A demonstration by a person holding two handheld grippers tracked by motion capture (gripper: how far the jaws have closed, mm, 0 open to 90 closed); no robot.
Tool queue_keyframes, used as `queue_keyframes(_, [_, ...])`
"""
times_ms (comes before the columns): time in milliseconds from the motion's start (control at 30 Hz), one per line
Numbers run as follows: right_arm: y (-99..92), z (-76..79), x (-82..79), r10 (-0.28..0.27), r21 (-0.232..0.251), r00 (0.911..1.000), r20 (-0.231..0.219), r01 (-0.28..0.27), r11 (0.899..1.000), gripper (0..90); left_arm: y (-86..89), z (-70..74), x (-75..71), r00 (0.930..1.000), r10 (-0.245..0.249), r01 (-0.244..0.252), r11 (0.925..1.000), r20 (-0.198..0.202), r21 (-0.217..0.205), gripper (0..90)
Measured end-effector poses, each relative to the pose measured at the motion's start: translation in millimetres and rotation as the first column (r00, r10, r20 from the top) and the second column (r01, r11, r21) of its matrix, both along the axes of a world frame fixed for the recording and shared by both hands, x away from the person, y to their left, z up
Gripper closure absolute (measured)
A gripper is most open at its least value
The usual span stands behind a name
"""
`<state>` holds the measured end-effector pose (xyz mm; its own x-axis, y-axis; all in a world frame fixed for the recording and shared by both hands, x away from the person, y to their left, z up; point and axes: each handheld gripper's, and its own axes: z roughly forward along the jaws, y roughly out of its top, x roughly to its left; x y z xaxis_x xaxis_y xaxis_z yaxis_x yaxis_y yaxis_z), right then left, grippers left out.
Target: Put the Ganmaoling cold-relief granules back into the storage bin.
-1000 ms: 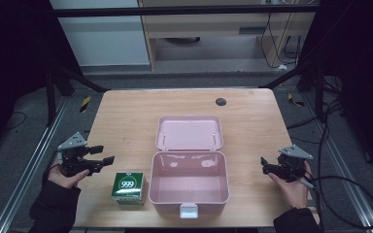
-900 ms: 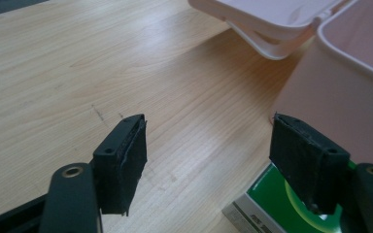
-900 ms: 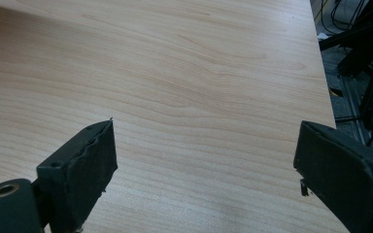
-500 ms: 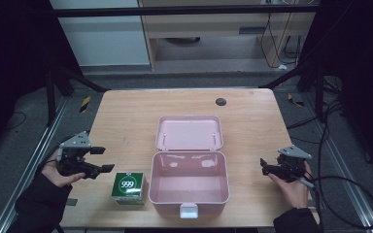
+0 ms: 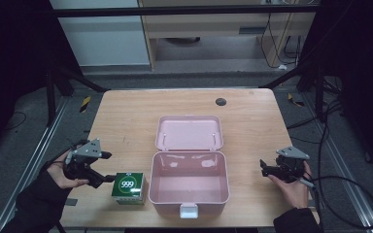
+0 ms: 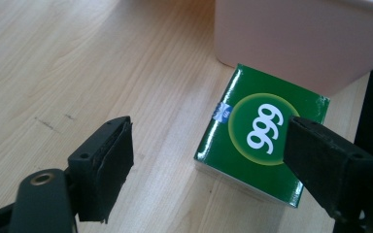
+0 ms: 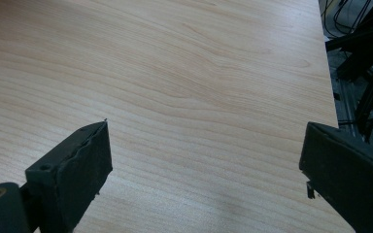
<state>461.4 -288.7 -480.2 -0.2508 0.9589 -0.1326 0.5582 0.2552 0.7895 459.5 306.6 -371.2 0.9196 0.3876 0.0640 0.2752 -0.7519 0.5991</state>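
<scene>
High view, left to right: left hand-held gripper [image 5: 108, 167] is held over the table's [image 5: 126, 121] left front part, its jaws pointing at the green box [image 5: 128, 188] marked 999. That box stands flat on the table just beyond the jaw tips, apart from them. Jaws have just been opening and now stand parted, with nothing pressed between the pads. Left gripper view confirms this: the left hand-held gripper [image 6: 209, 155] has bare wood under the gap, the green box [image 6: 262, 145] lying ahead and partly behind one jaw tip, no contact seen. Beyond the box, touching or very nearly touching its far side, sits the pink case [image 5: 189, 182], lid open and laid back flat, interior showing no contents. Right hand-held gripper [image 5: 263, 168] is held over the table's right front part, well apart from the case, pointing towards it. Right gripper view: right hand-held gripper [image 7: 204, 165] jaws wide apart, plain wood between them.
</scene>
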Motion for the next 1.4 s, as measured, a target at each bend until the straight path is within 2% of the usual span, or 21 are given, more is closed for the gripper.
queue_keyframes(233, [0.8, -1.2, 0.3, 0.011, -0.012, 0.9999, -0.007, -0.011, 1.0, 4.6, -10.3, -2.0, -1.0, 0.9974, -0.069, 0.07, 0.9954, -0.02, 0.065, 15.7])
queue_keyframes(333, [1.4, -1.7, 0.5, 0.013, -0.014, 0.9999, -0.009, -0.013, 1.0, 4.4, -13.1, -2.8, -2.1, 0.9962, -0.084, 0.086, 0.9934, -0.022, 0.076, 15.3])
queue_keyframes(367, [1.6, -1.9, 0.5, 0.014, -0.018, 0.9999, -0.01, -0.014, 1.0, 4.3, -16.2, -3.7, -3.4, 0.9945, -0.102, 0.104, 0.9904, -0.025, 0.091, 14.6])
queue_keyframes(433, [1.6, -1.9, 0.5, 0.014, -0.018, 0.9999, -0.009, -0.014, 1.0, 4.3, -17.8, -4.4, -4.3, 0.9937, -0.109, 0.111, 0.9892, -0.027, 0.095, 13.8])
queue_keyframes(533, [1.3, -2.2, 0.5, 0.018, -0.022, 0.9998, -0.008, -0.018, 1.0, 4.2, -24.4, -7.0, -7.0, 0.9891, -0.142, 0.146, 0.9816, -0.037, 0.124, 12.4])
queue_keyframes(800, [1.9, -2.9, 0.7, 0.02, -0.022, 0.9997, -0.015, -0.02, 1.0, 3.9, -32.4, -13.0, -8.7, 0.9841, -0.172, 0.177, 0.9718, -0.045, 0.156, 10.5])
queue_keyframes(833, [2.0, -2.9, 0.7, 0.02, -0.021, 0.9997, -0.016, -0.02, 1.0, 3.9, -34.0, -14.8, -8.7, 0.9824, -0.18, 0.186, 0.9686, -0.05, 0.165, 10.2])
queue_keyframes(867, [1.5, -3.1, 0.8, 0.023, -0.026, 0.9996, -0.018, -0.023, 0.999, 3.9, -34.0, -14.8, -8.7, 0.9824, -0.18, 0.186, 0.9686, -0.05, 0.165, 10.0])
queue_keyframes(900, [1.6, -3.3, 0.9, 0.024, -0.026, 0.9995, -0.019, -0.025, 0.999, 3.8, -35.6, -16.6, -9.0, 0.9807, -0.187, 0.194, 0.9646, -0.055, 0.178, 9.8])
queue_keyframes(1067, [2.2, -4.0, 1.1, 0.025, -0.029, 0.9994, -0.026, -0.026, 0.999, 3.7, -39.4, -21.0, -9.6, 0.9792, -0.195, 0.202, 0.9583, -0.055, 0.202, 7.7])
queue_keyframes(1100, [2.2, -4.1, 1.1, 0.025, -0.03, 0.9993, -0.027, -0.026, 0.999, 3.6, -41.4, -23.2, -9.8, 0.9781, -0.201, 0.208, 0.9546, -0.054, 0.213, 7.4])
queue_keyframes(1200, [2.1, -4.6, 1.3, 0.027, -0.033, 0.9993, -0.027, -0.028, 0.999, 3.6, -43.7, -25.0, -10.0, 0.9771, -0.205, 0.212, 0.9525, -0.057, 0.218, 6.9])
queue_keyframes(1267, [2.1, -4.8, 1.4, 0.028, -0.034, 0.9992, -0.029, -0.029, 0.999, 3.6, -46.7, -27.2, -9.7, 0.9742, -0.218, 0.226, 0.9471, -0.059, 0.228, 6.7])
queue_keyframes(1400, [2.3, -5.3, 1.5, 0.028, -0.03, 0.999, -0.034, -0.029, 0.999, 3.5, -49.7, -29.5, -9.7, 0.9715, -0.229, 0.237, 0.9443, -0.062, 0.229, 6.3])
